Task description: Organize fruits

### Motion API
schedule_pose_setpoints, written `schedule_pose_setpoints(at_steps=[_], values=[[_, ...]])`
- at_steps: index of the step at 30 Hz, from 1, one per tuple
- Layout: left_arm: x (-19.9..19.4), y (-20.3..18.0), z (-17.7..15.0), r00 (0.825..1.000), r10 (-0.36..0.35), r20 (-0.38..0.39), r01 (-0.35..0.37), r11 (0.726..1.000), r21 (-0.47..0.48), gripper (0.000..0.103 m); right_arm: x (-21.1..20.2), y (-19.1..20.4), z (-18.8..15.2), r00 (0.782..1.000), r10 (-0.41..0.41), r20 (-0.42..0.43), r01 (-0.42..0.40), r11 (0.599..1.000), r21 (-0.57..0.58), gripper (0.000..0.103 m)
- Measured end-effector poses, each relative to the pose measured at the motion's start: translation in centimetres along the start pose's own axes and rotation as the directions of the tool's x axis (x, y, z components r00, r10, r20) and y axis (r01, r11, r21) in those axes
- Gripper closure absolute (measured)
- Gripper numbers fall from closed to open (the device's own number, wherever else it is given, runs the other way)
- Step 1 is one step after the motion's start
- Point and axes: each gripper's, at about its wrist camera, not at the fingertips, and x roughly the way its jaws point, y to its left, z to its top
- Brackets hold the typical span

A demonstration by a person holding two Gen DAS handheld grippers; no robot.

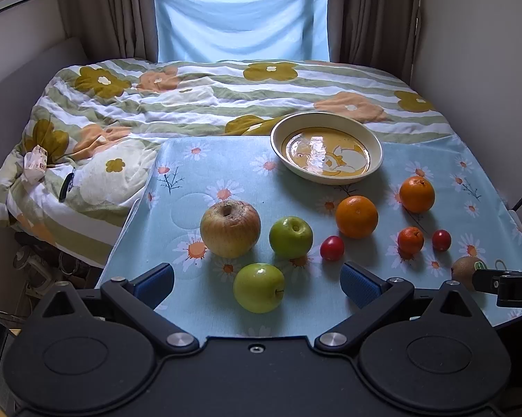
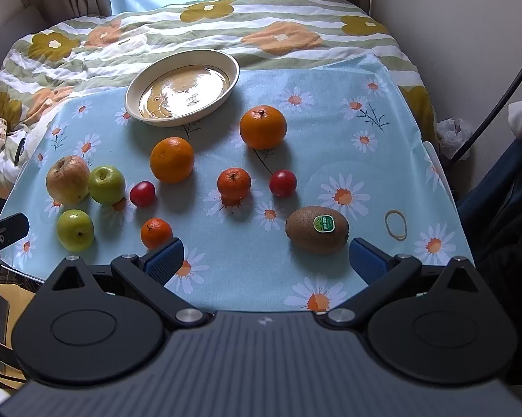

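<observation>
Both sets of jaws are spread wide with nothing between the pads. The left gripper [image 1: 257, 283] hovers low over the near edge of the table, and a small green apple [image 1: 258, 287] sits right in its gap, untouched. The right gripper [image 2: 266, 259] hangs over its own near edge with the kiwi [image 2: 316, 229] just ahead of its right pad.

Further out, a second green apple [image 1: 290, 237] sits just beside a big yellowish apple [image 1: 230, 228]. Two oranges [image 1: 356, 216] lie toward the middle, with small tangerines [image 2: 233, 183] and red cherry tomatoes [image 1: 332, 248] scattered between. At the far side the dish [image 1: 285, 128] is empty, so I'd say sorting hasn't started: this is the approach to a first pick.

Next, the left gripper likely needs to drop squarely around that near apple and close gently; round fruit may roll if nudged off-centre. A rubber band [image 2: 396, 225] lies apart from the fruit.
</observation>
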Motion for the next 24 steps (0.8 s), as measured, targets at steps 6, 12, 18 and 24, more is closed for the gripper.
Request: schedule_pose_setpoints(at_steps=[6, 12, 18, 24], values=[[0.06, 0.08, 0.15, 1.000, 0.001, 0.000, -0.001, 1.000, -0.001, 0.000, -0.19, -0.05, 0.11, 1.000, 0.000, -0.004, 0.000, 1.000, 0.005, 0.000], [0.09, 0.21, 0.06, 1.000, 0.008, -0.001, -0.008, 1.000, -0.007, 0.000, -0.11, -0.15, 0.15, 1.000, 0.001, -0.006, -0.001, 1.000, 0.004, 0.000], [0.01, 0.37, -0.01, 1.000, 0.011, 0.000, -0.011, 1.000, -0.011, 0.000, 0.04, -0.11, 0.18, 1.000, 0.003, -0.009, -0.003, 1.000, 0.008, 0.000], [-0.05, 0.44, -0.10, 1.000, 0.015, 0.003, -0.015, 1.000, -0.009, 0.000, 0.06, 0.12, -0.06, 1.000, 0.005, -0.006, -0.005, 1.000, 0.007, 0.000]])
